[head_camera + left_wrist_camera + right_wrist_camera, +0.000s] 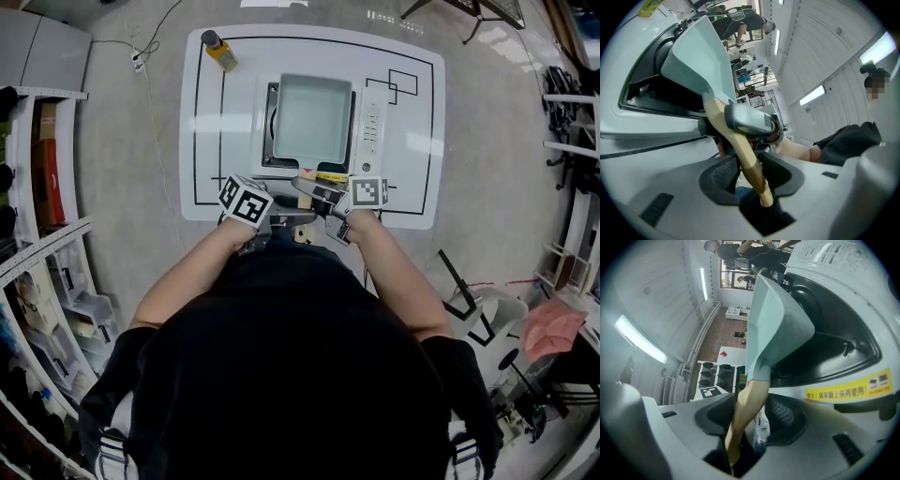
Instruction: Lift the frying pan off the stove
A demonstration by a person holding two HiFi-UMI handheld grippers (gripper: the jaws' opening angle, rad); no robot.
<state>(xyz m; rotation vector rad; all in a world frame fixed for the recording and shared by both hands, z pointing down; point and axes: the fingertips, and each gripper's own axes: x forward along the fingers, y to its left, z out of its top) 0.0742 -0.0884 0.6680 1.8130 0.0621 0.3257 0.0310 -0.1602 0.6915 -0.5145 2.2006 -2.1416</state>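
A square pale-green frying pan (309, 117) sits on the white stove (372, 127). Its wooden handle (301, 232) points toward me. My left gripper (281, 221) is at the handle's near end. In the left gripper view both pads of the left gripper (752, 171) press on the handle (740, 150), and the pan (701, 56) rises beyond. My right gripper (322, 199) is nearer the pan. In the right gripper view the handle (747, 408) lies against one pad of the right gripper (750, 420), with a gap at the other. The pan (776, 324) rests over the stove's dark well (843, 357).
The stove stands on a white table (412, 178) marked with black lines. A yellow bottle (219, 51) stands at its back left. Shelving (37, 216) lines the left side, and a chair (478, 309) and a pink cloth (553, 323) are at the right.
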